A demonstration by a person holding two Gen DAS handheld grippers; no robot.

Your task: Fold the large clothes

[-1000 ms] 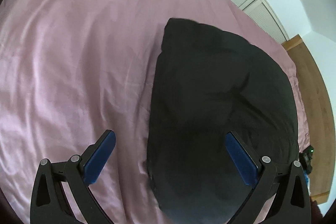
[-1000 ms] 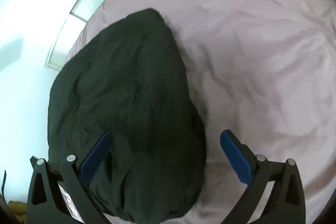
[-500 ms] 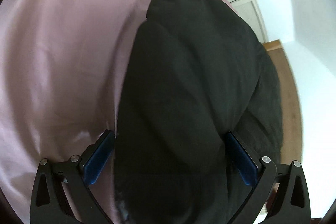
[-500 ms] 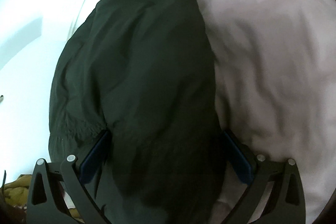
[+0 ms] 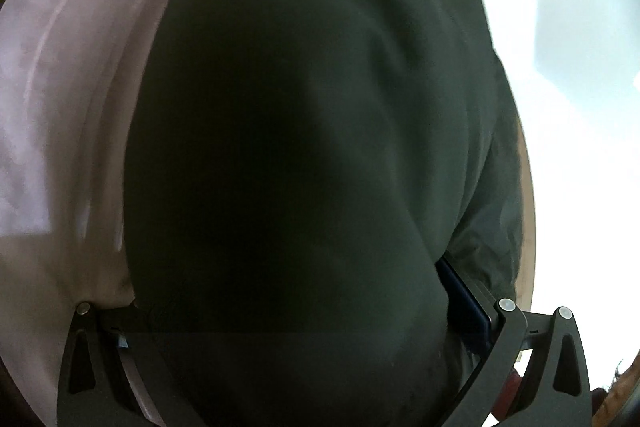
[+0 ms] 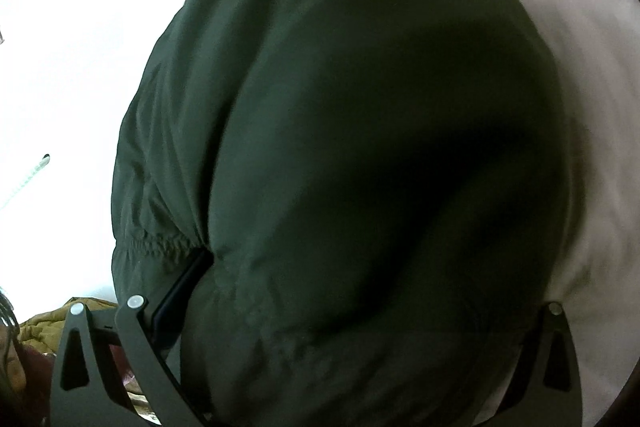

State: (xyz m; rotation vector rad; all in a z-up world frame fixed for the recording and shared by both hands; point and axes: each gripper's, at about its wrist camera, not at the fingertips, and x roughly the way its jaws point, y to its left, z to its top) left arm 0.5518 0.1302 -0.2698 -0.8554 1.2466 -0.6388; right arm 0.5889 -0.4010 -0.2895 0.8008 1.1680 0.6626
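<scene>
A bulky dark green-black jacket (image 5: 304, 147) lies folded on a pink bedsheet (image 5: 60, 107) and fills most of both views. My left gripper (image 5: 288, 307) is wide open with the jacket's thick near end between its jaws; only the right blue pad (image 5: 464, 303) shows. In the right wrist view the same jacket (image 6: 360, 147) bulges between the jaws of my right gripper (image 6: 360, 291), which is also wide open; its left pad (image 6: 180, 291) shows beside a gathered elastic cuff (image 6: 156, 239), the right finger is hidden by cloth.
The pink sheet (image 6: 600, 107) runs along the right side of the right wrist view. A bright white wall (image 5: 580, 47) lies beyond the jacket. Some olive quilted cloth (image 6: 44, 323) sits at the lower left.
Both grippers have pushed forward and low onto the jacket. It went from lying ahead of them to filling the space between the open jaws and covering most of each view.
</scene>
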